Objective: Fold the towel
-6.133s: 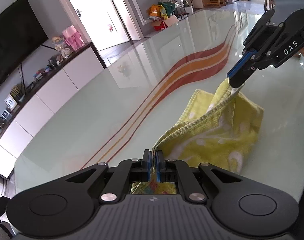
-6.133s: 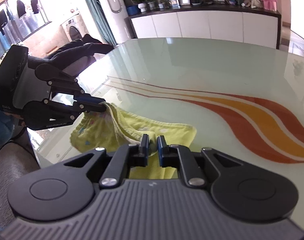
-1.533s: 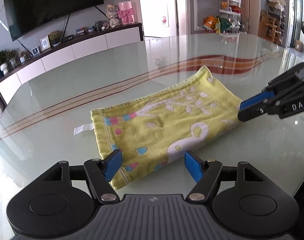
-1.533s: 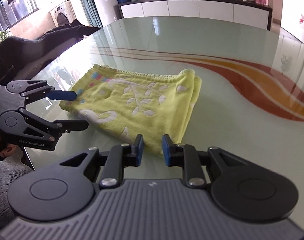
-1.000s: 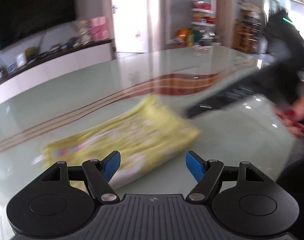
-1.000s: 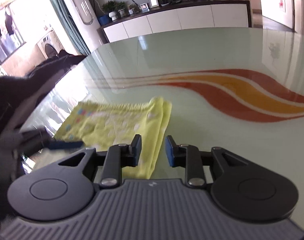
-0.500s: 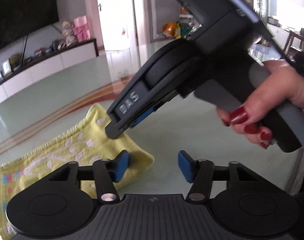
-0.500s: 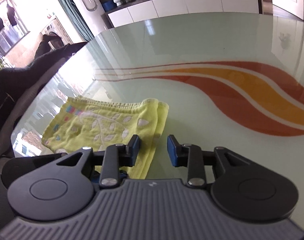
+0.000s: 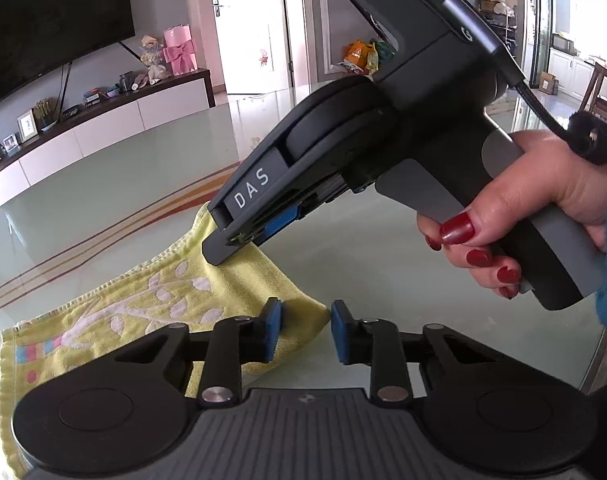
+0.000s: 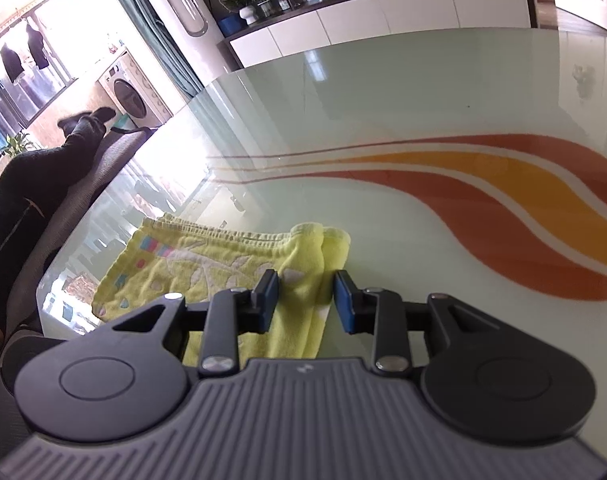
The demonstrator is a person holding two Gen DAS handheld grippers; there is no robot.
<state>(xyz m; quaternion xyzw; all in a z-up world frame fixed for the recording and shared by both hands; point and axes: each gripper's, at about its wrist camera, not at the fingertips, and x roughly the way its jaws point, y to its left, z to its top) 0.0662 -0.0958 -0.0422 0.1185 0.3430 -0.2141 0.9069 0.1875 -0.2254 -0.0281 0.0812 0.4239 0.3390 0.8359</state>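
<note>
The folded yellow patterned terry towel lies flat on the pale green glass table. The left gripper and right gripper, both part-open and empty, straddle its right end.

Yellow towel with white leaves; table striped orange

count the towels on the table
1: a yellow towel, folded, on the glass table. The left claw straddles its near corner, the right claw its folded end.
</note>
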